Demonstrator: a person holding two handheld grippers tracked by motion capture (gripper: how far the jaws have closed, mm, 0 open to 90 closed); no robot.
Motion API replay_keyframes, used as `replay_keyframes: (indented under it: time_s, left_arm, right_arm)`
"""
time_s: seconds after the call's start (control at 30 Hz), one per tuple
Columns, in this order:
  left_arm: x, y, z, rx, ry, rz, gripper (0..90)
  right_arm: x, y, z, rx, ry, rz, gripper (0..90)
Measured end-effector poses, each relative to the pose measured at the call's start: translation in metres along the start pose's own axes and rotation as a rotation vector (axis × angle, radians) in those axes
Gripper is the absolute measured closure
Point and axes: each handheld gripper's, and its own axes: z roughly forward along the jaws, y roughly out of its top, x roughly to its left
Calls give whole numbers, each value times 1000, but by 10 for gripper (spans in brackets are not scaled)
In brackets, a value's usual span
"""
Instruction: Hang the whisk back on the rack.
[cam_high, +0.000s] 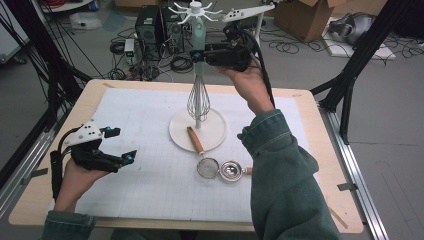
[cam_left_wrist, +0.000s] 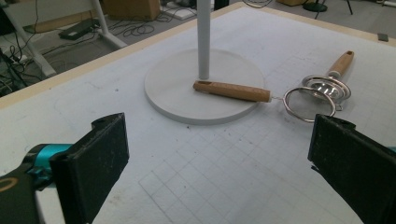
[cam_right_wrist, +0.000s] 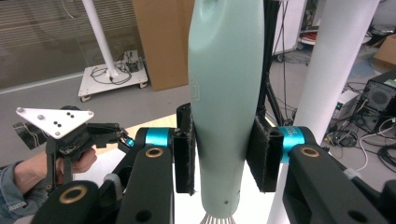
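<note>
Right hand-held gripper (cam_right_wrist: 224, 156) raised, clamping whisk (cam_right_wrist: 223, 93) upright.

Setting: robotics or data-collection lab, not a home or kitchen. Evidence: black aluminium frame struts (cam_high: 361, 47) stand around the worktop (cam_high: 320, 165), with rails (cam_high: 357, 175) along its left and right edges. Worktop is covered by a white gridded mat (cam_high: 150, 190). Bare grey floor (cam_high: 390, 110) beyond the far edge carries loose cable coils (cam_high: 287, 47), two desktop PC towers (cam_high: 150, 30) and a small box with a lit indicator (cam_high: 129, 47). Cardboard boxes (cam_high: 305, 17) sit at the far right. A white desk leg on a wheeled base (cam_right_wrist: 109, 77) stands beside a large brown carton (cam_right_wrist: 161, 42).
</note>
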Motion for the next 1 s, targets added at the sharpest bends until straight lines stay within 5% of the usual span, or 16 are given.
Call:
replay_keyframes:
  time_s: [0.7, 1.0]
  left_arm:
    - [0, 0, 0, -3, 0, -4, 57]
    - [1, -2, 2, 4, -6, -9, 58]
  right_arm:
    - [-12, -4, 11, 3, -42, 16, 661]
    - [-15, -8, 8, -34, -25, 6, 644]
